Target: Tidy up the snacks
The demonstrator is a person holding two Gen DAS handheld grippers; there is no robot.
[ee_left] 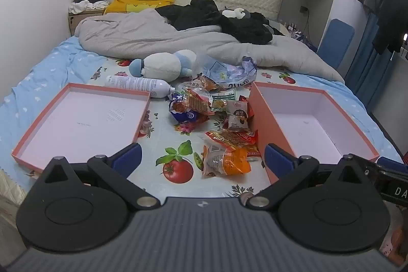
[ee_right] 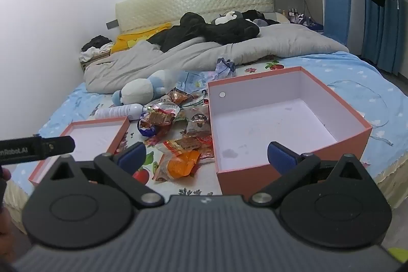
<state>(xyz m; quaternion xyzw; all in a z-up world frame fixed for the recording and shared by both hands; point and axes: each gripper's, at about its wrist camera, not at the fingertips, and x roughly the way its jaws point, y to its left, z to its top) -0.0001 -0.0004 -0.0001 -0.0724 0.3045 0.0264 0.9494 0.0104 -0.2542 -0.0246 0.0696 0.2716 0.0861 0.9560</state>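
Just above the centre of the left wrist view, between the two spread blue pads, lies the orange snack packet [ee_left: 225, 161], the nearest of the snack pile [ee_left: 211, 114] that trails away toward the upper middle of the frame. The left gripper [ee_left: 202, 156] stands wide apart with nothing between its pads, and the packet sits straight ahead of it, slightly right of centre, its long axis running roughly left to right across the frame. The deep box [ee_left: 270, 129] stands just right of the pile, its near wall beside the packet; the shallow lid [ee_left: 142, 116] lies to the left, apart from the snacks. In the right wrist view the right gripper [ee_right: 207, 156] is likewise spread and empty, but it faces the open box, and the same packet lies left of centre, near its left pad. By my judgement the left gripper is the better lined up for a first pick, and the carry is a short move rightward over the box wall
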